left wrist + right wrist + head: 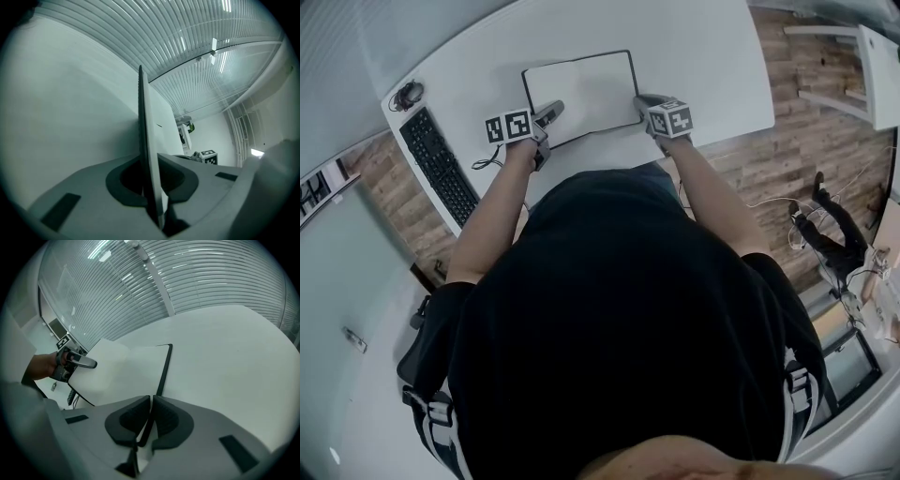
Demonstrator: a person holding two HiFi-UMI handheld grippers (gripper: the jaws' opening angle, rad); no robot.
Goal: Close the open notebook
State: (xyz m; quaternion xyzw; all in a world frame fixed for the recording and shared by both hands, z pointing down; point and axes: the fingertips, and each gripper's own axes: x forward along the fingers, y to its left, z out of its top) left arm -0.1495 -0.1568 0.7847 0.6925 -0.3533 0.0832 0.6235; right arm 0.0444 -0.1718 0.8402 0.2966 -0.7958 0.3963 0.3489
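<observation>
White pages, dark cover: notebook (581, 94) lies open and flat near the middle of the white table (712, 56); keyboard (441, 164) is well off to its left.

Left gripper (551, 112) sits at the near-left edge of the book; in its own view the jaws are pinched almost together on a thin slab seen edge-on, dark on one face and white on the other; I read that as cover plus leaves, but can't tell how many leaves are in the bite.

Right gripper (645, 101) sits at the right edge; its view shows the pads nearly touching, with the dark cover rim caught between them; nothing else is in the jaws.

Handling, my read:
- light and thin; no real load on either grip
- cover looks semi-stiff; it should swing as one panel if held at the outer edge, far from the spine
- pages are floppy; grab loose leaves only and they bend, crease or tear instead of turning the half over
- smooth tabletop and a light book; expect it to slide or spin unless one half is pinned
- best hold: outer long edge of one cover, pages included, about mid-length; the other gripper keeps the opposite half down
- a corner-only grip risks twisting the panel
</observation>
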